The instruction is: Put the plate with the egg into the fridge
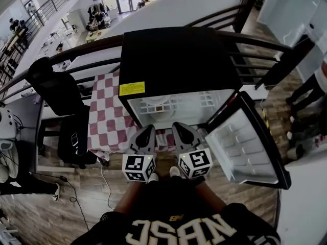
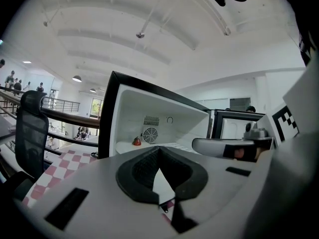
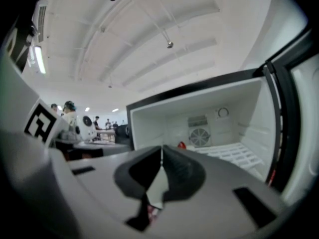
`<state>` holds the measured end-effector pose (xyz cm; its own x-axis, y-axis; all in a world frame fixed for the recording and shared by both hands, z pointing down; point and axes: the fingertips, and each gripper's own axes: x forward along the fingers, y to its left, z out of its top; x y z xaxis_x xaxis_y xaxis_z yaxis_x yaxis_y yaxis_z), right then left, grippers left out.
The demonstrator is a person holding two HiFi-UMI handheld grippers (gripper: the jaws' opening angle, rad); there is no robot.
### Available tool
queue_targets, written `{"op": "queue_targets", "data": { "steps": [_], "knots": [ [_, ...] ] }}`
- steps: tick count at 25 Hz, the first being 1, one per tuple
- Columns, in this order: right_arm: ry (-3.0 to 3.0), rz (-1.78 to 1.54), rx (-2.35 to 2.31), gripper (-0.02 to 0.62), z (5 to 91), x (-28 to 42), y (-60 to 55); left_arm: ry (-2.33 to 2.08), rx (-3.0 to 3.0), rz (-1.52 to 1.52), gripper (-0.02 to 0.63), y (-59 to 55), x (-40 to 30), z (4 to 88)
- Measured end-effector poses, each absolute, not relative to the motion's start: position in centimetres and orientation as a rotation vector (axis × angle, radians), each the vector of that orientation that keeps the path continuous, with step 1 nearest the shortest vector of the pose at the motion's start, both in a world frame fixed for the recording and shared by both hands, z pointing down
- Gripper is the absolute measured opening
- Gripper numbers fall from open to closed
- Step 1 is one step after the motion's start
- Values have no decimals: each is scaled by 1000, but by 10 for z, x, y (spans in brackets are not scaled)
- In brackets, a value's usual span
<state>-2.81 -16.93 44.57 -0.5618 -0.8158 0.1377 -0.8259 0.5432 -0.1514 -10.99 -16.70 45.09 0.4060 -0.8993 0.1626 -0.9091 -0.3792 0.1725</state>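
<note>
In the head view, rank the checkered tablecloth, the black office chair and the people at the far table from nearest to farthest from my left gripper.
From the left gripper:
1. Checkered tablecloth, just to its left.
2. Black office chair, farther left, beyond the cloth.
3. People at the far table, well past the railing, upper left.

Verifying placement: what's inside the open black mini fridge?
Inside the black mini fridge: a white wire shelf, a round fan grille on the back wall, a small red object. The left gripper and right gripper cover the lower interior, so its contents are hidden.
</note>
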Motion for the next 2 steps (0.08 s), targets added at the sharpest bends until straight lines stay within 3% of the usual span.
{"op": "queue_targets", "data": {
  "steps": [2],
  "knots": [
    [-2712, 296, 1443, 25, 445, -30, -170, -1585, 2433, 55, 20, -168, -111, 451]
  ]
}}
